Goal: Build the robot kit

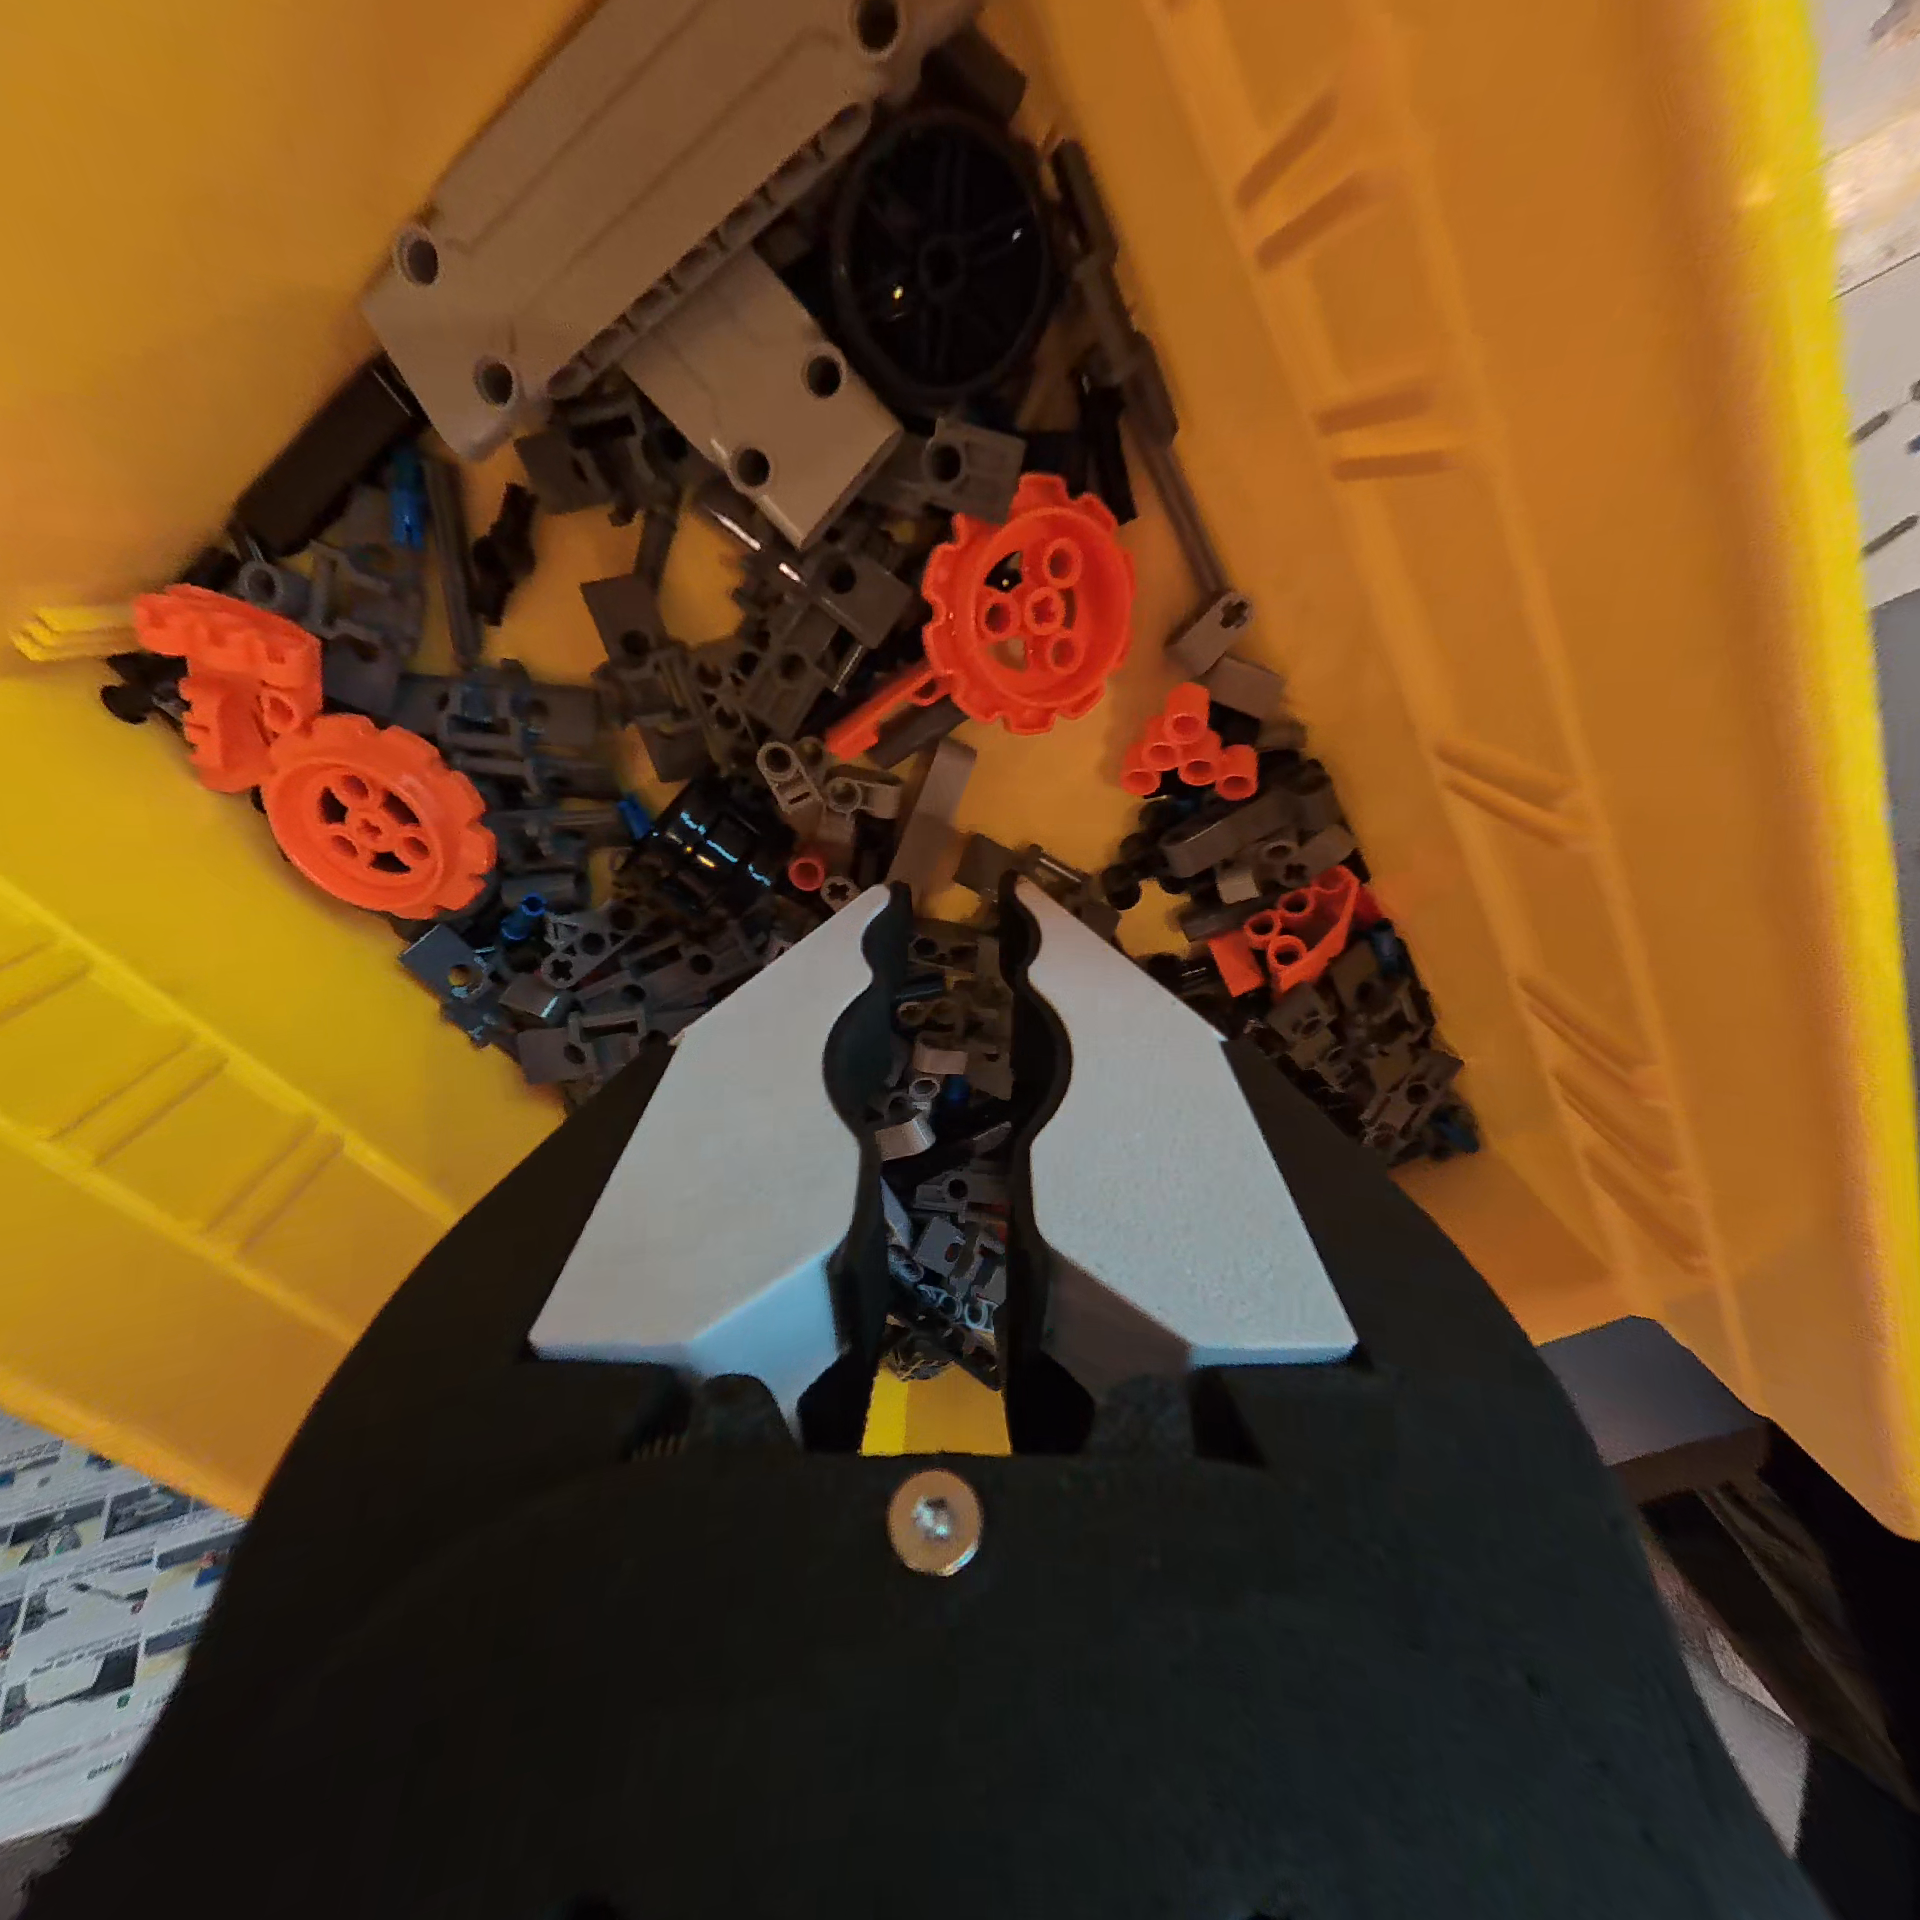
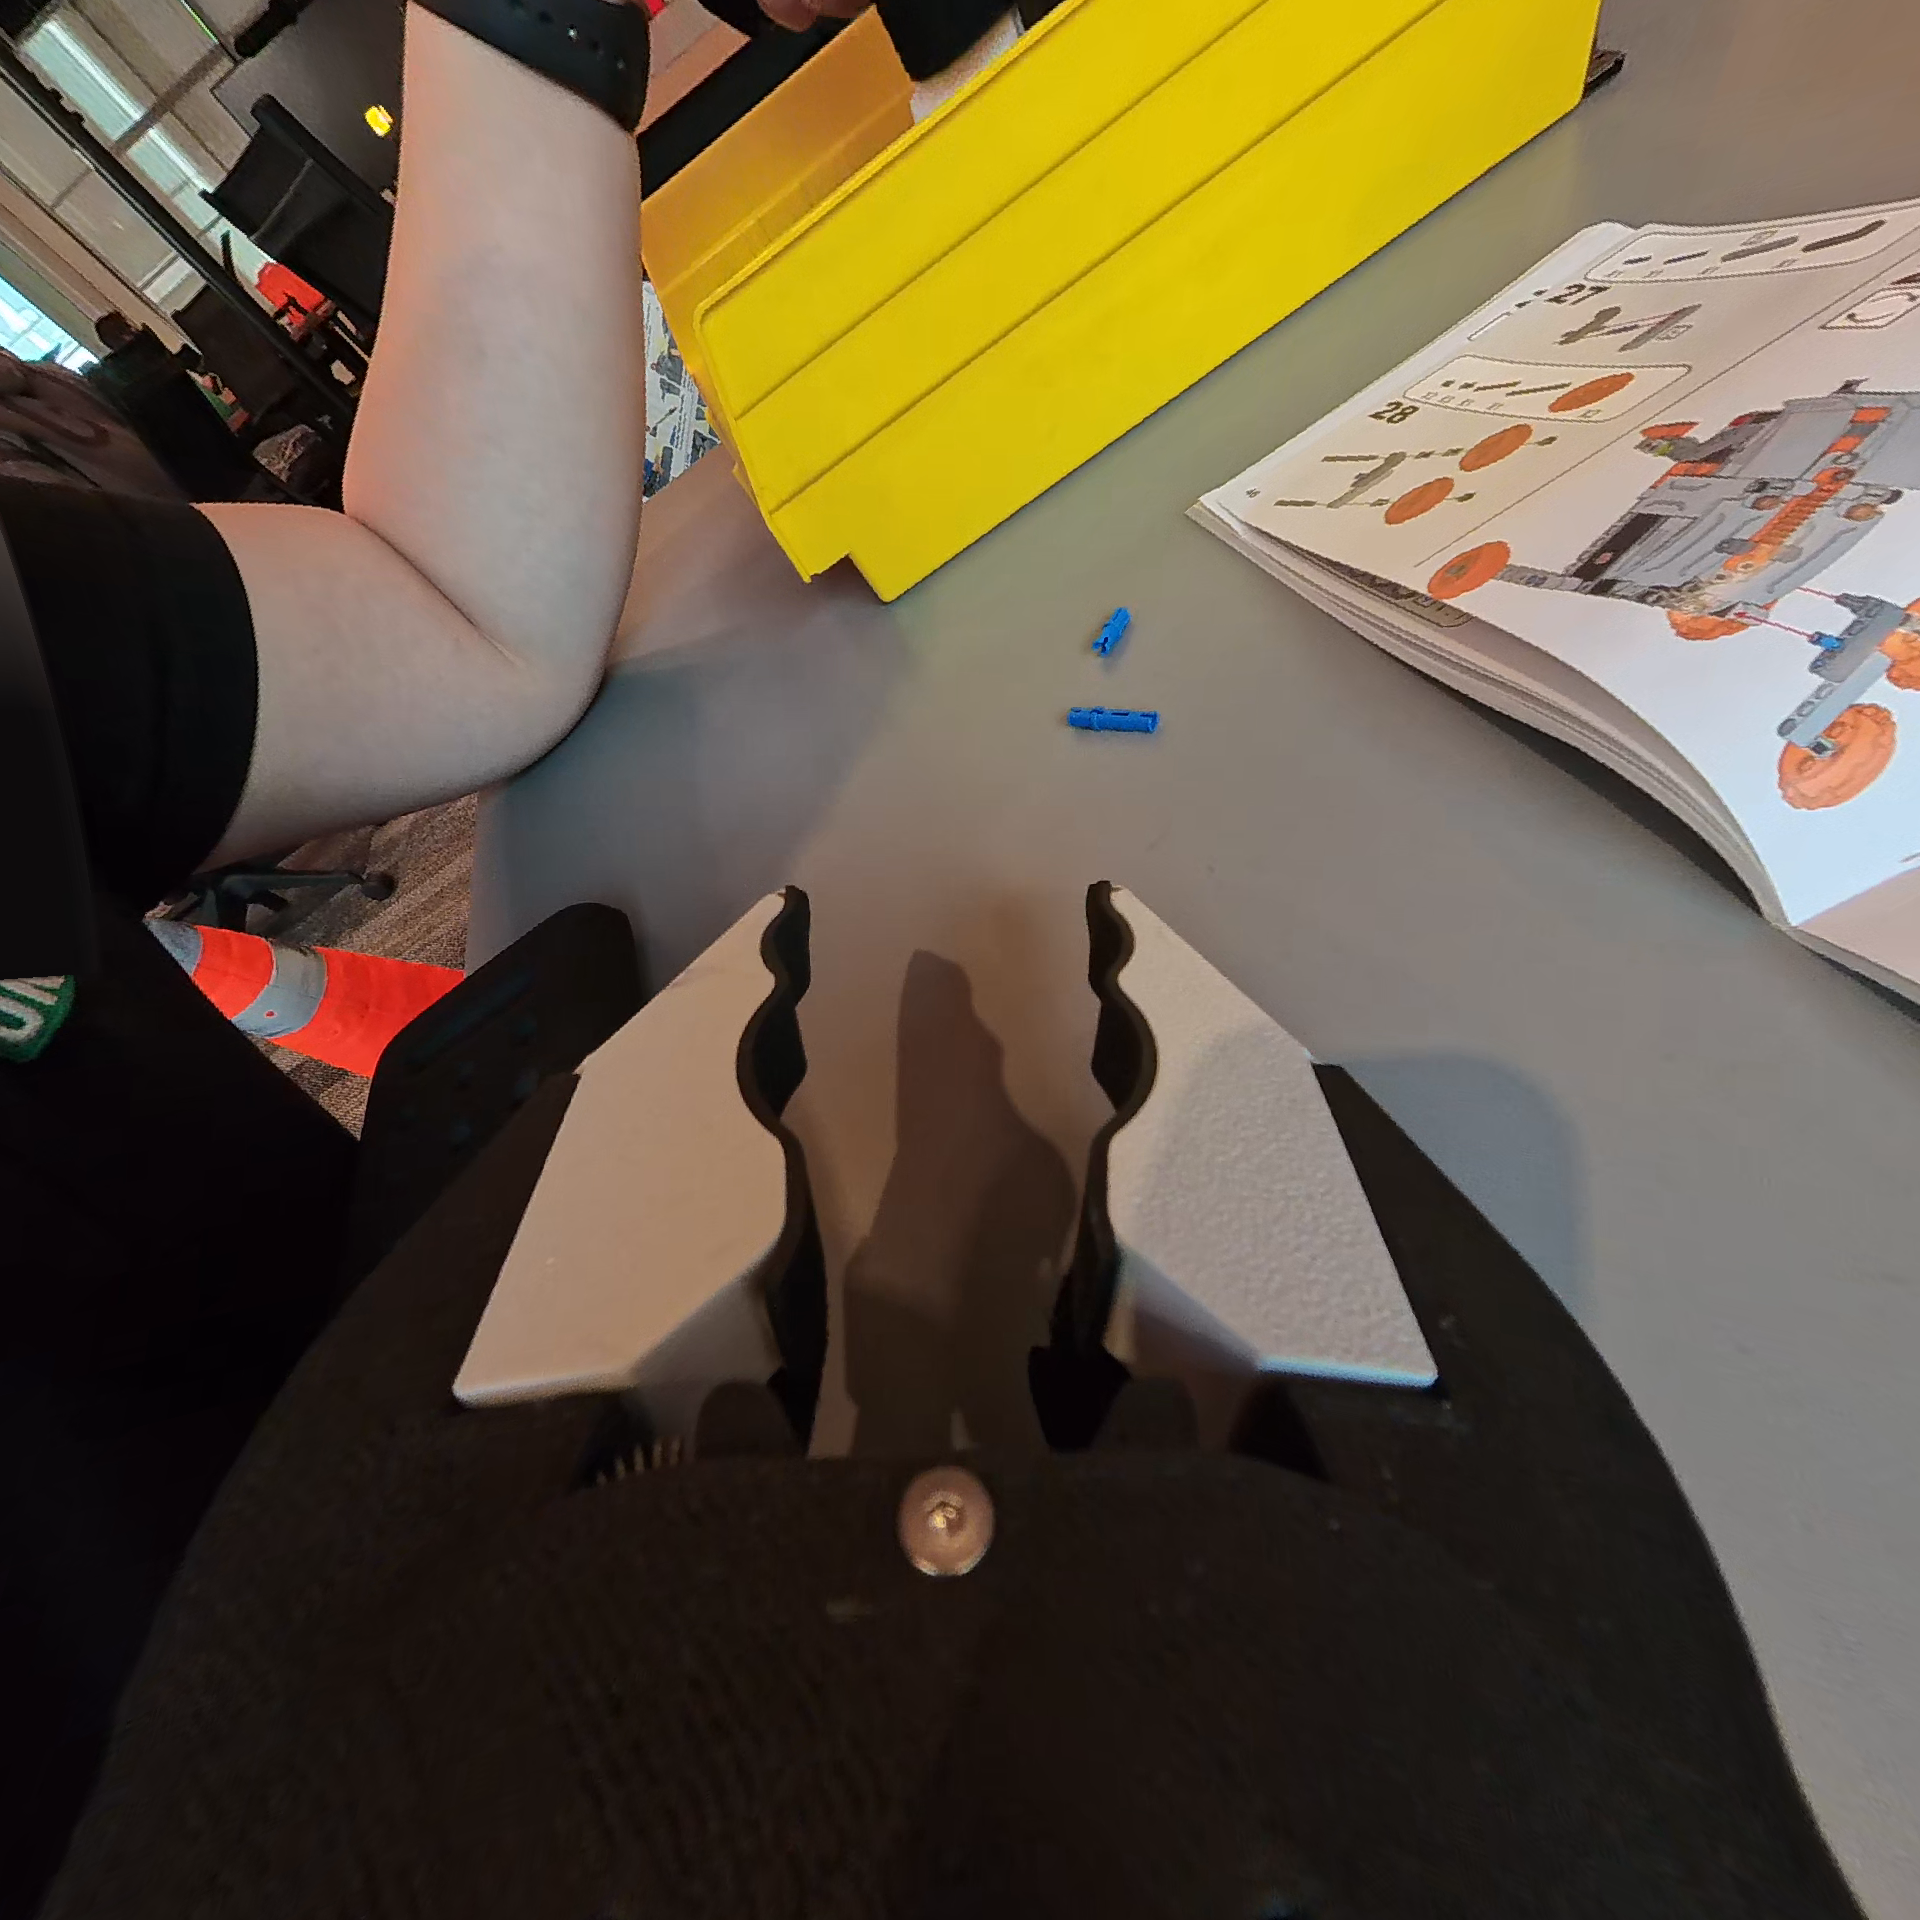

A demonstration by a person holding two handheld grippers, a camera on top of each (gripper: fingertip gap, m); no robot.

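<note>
Left gripper (image 1: 954,896) reaches into a yellow bin (image 1: 1507,520), fingers a narrow gap apart, nothing clamped, tips just above a heap of grey and black building pieces (image 1: 727,675). Only this view shows the contents: three orange toothed wheels, one at (image 1: 1029,613), a black spoked wheel (image 1: 940,255), a large light grey block (image 1: 644,218). Right gripper (image 2: 943,902) hovers wide apart over a grey table (image 2: 1351,883). Its view alone shows two blue pins (image 2: 1112,719) near the bin's outer wall (image 2: 1039,343), an open instruction booklet (image 2: 1662,520), and a person's bare forearm (image 2: 499,312)
</note>
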